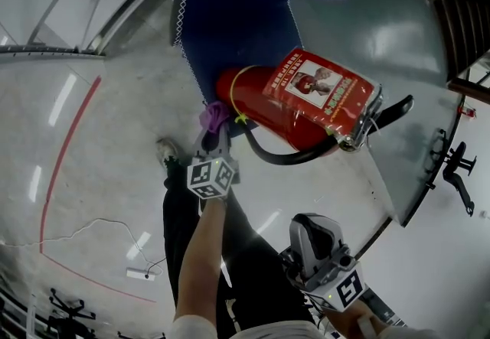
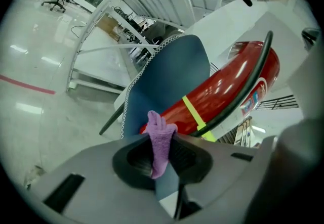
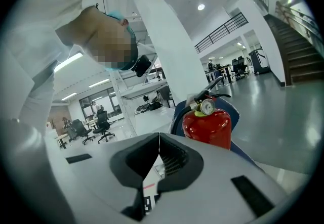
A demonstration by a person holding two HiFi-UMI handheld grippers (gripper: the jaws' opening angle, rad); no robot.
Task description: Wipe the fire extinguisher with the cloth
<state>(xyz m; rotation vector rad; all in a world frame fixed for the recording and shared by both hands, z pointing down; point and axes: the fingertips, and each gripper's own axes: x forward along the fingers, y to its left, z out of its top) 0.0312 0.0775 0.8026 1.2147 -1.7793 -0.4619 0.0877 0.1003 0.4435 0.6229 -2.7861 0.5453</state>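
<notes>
A red fire extinguisher (image 1: 298, 104) lies on its side on a blue chair (image 1: 245, 8), with its black hose (image 1: 287, 155) curling below and its handle (image 1: 387, 114) to the right. My left gripper (image 1: 214, 131) is shut on a purple cloth (image 1: 214, 117), which sits against the extinguisher's base end. In the left gripper view the purple cloth (image 2: 160, 139) sticks up between the jaws, just in front of the red fire extinguisher (image 2: 228, 91). My right gripper (image 1: 306, 242) hangs low, shut and empty. The right gripper view shows the fire extinguisher (image 3: 207, 124) with its gauge (image 3: 206, 107) ahead.
A grey tabletop (image 1: 383, 47) lies beside the chair. A red line (image 1: 65, 154) runs across the glossy floor. A white cable (image 1: 92, 230) trails on the floor. Black office chairs (image 1: 458, 169) stand at the right. Stairs (image 3: 298, 51) rise at the far right.
</notes>
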